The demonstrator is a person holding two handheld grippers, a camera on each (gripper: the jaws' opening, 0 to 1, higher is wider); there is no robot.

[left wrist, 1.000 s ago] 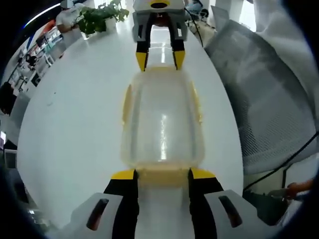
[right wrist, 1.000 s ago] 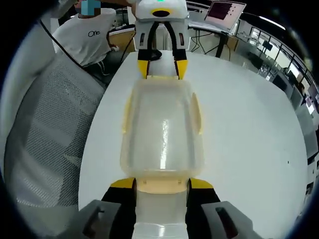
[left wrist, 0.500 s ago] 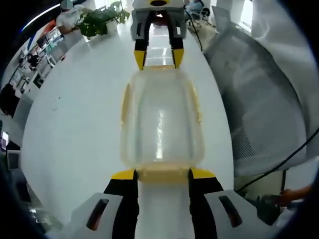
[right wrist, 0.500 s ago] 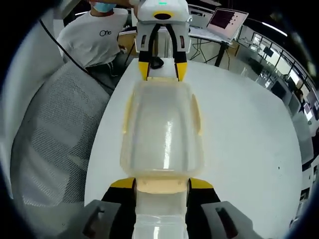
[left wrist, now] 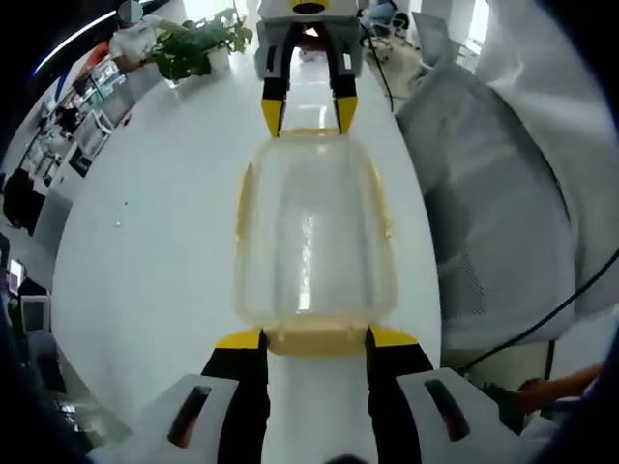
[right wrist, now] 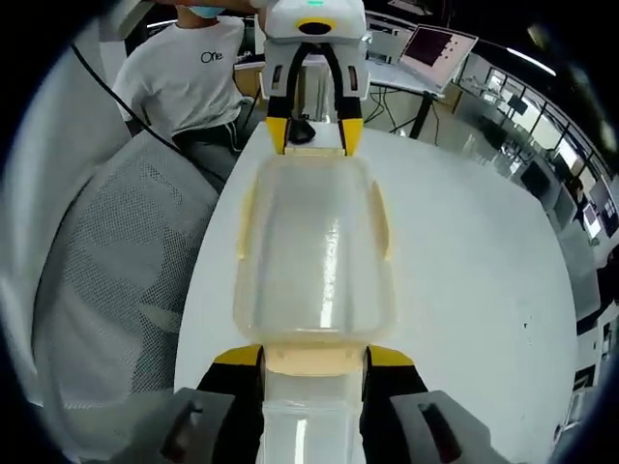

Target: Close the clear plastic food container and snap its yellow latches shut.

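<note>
The left gripper point(left wrist: 314, 340) had its jaws either side of the clear container's point(left wrist: 314, 232) yellow end latch point(left wrist: 315, 338), above the white table point(left wrist: 145, 261); the right gripper point(left wrist: 309, 114) flanked the far end.

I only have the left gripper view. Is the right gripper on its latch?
Observer: In the right gripper view, the latch fills the gap between the right gripper jaws. I can't tell whether they actually clamp it.
Operator: Anyone behind my gripper?
Observer: Yes. A person in a white shirt sits just past the table end, behind the left gripper.
</note>
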